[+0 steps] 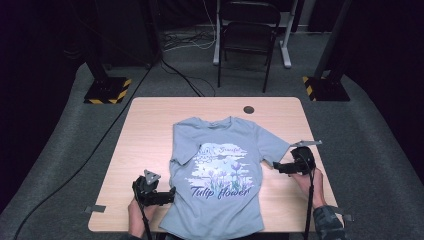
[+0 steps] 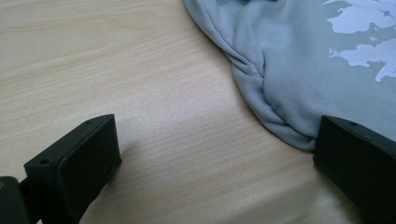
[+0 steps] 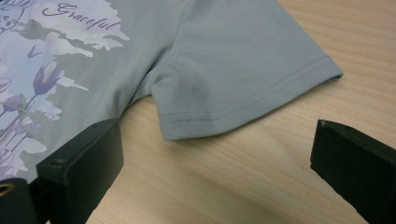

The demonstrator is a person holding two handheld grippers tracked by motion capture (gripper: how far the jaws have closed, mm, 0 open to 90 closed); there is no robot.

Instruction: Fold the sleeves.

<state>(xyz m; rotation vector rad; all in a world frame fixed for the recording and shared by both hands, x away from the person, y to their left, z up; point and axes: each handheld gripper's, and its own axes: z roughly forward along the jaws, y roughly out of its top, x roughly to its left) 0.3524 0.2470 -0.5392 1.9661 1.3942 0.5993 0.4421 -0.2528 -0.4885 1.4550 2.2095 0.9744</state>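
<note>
A grey-blue T-shirt [image 1: 220,170] with a tulip print lies flat, front up, in the middle of the wooden table [image 1: 150,125]. My left gripper [image 1: 170,196] rests at the shirt's left side seam, open, with bare wood and the bunched fabric edge [image 2: 275,107] between its jaws. My right gripper [image 1: 276,166] stands open just beside the shirt's right sleeve [image 3: 233,79], whose hem lies a little ahead of the jaws. Neither gripper holds cloth.
A small dark round spot [image 1: 248,109] marks the table's far side. A black folding chair [image 1: 248,35] stands beyond the table, with two stand bases with yellow-black tape [image 1: 107,91] [image 1: 325,89] and cables on the grey floor.
</note>
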